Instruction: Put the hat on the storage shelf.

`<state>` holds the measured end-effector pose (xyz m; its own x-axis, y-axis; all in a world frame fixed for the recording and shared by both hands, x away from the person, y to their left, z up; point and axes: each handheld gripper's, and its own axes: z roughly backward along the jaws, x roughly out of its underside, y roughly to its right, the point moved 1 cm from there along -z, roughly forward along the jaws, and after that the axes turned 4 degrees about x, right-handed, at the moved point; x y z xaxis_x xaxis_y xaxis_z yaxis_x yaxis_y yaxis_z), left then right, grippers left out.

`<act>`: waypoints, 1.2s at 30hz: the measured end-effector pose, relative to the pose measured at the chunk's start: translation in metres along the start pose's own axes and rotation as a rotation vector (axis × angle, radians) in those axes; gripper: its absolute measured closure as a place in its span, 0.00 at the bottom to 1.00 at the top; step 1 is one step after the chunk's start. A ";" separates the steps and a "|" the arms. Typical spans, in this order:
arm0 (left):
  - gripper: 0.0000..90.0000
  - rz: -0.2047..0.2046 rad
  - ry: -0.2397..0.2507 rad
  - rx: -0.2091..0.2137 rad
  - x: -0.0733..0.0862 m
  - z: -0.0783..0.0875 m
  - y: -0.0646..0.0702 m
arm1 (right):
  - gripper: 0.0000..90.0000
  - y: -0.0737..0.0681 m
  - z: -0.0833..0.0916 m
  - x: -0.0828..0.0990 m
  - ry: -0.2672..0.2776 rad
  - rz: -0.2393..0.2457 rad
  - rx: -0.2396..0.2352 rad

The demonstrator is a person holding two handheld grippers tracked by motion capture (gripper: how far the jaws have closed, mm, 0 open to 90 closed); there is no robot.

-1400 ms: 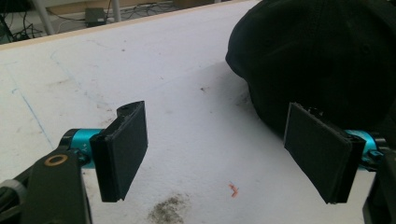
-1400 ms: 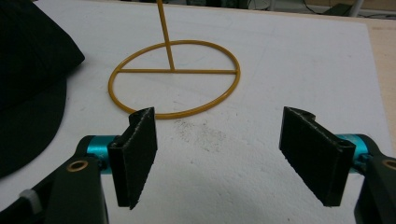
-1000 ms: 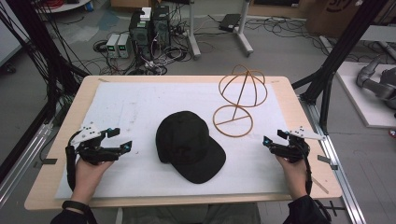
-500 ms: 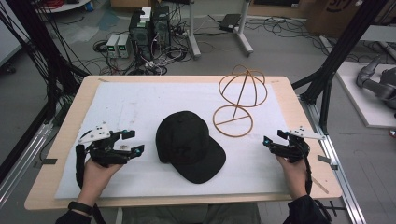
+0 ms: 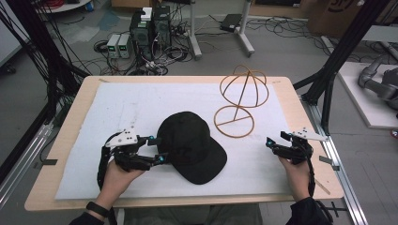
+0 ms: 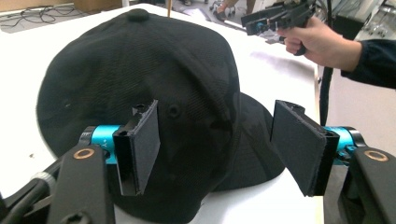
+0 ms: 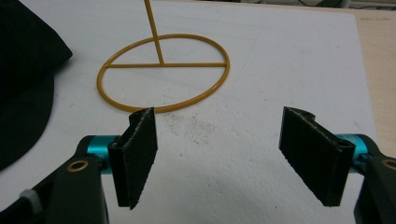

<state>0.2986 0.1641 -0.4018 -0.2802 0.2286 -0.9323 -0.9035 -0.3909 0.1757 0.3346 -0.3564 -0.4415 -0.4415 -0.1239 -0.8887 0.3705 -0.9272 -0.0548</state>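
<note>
A black baseball cap [image 5: 190,146] lies crown up in the middle of the white mat, its brim toward the front right. My left gripper [image 5: 157,149] is open right at the cap's left side; in the left gripper view the cap [image 6: 154,84] sits just beyond the spread jaws [image 6: 219,149]. A yellow wire hat stand [image 5: 239,101] with a ring base and a dome frame stands behind and right of the cap. My right gripper [image 5: 272,140] is open over bare mat at the right, and the stand's ring base [image 7: 163,70] lies ahead of it [image 7: 219,154].
The white mat [image 5: 117,108] covers most of the wooden table [image 5: 300,112]. Black frame posts stand at both sides of the table. Computers and cables lie on the floor behind it.
My left gripper has moved right across the mat until its jaws reach the cap's side. The right gripper and the cap have stayed put.
</note>
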 end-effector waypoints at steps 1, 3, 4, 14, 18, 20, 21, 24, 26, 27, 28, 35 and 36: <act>0.38 -0.003 -0.008 -0.003 -0.001 -0.004 0.001 | 0.31 0.000 0.001 0.000 -0.002 -0.001 0.000; 0.39 -0.006 -0.016 0.001 -0.001 -0.008 0.002 | 0.31 0.000 0.001 0.000 0.000 -0.005 0.000; 0.40 -0.005 -0.027 -0.005 -0.001 -0.011 0.003 | 0.31 0.001 0.002 0.000 0.002 -0.002 0.002; 0.46 -0.002 -0.096 -0.038 -0.002 -0.031 0.010 | 0.31 0.001 0.003 0.001 -0.001 -0.008 0.007; 0.49 0.033 -0.114 -0.064 -0.002 -0.039 0.010 | 0.31 0.001 0.003 0.001 -0.001 -0.013 0.005; 0.53 0.045 -0.112 -0.071 -0.002 -0.039 0.008 | 0.31 0.001 0.003 0.001 -0.001 -0.011 0.006; 0.56 0.045 -0.112 -0.071 -0.002 -0.039 0.008 | 0.31 0.001 0.003 0.001 0.001 -0.013 0.006; 0.66 0.063 -0.108 -0.078 -0.002 -0.037 0.006 | 0.31 0.002 0.003 0.001 0.003 -0.007 0.007; 0.70 0.095 -0.104 -0.075 -0.001 -0.038 0.005 | 0.31 0.002 0.002 0.001 0.000 -0.012 0.005; 0.72 0.095 -0.104 -0.075 -0.001 -0.038 0.005 | 0.31 0.002 0.002 0.001 0.000 -0.012 0.005; 0.74 0.100 -0.103 -0.078 0.000 -0.038 0.005 | 0.31 0.001 0.002 0.001 0.000 -0.013 0.002; 0.89 0.131 -0.086 -0.073 0.002 -0.039 0.003 | 0.31 0.000 0.001 0.001 -0.003 -0.010 -0.005; 0.91 0.144 -0.070 -0.061 0.002 -0.038 0.002 | 0.31 0.000 0.001 0.001 -0.008 -0.014 -0.008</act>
<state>0.3082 0.1302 -0.4156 -0.4290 0.2275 -0.8742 -0.8318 -0.4769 0.2841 0.3330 -0.3566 -0.4423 -0.4534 -0.1142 -0.8840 0.3707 -0.9261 -0.0704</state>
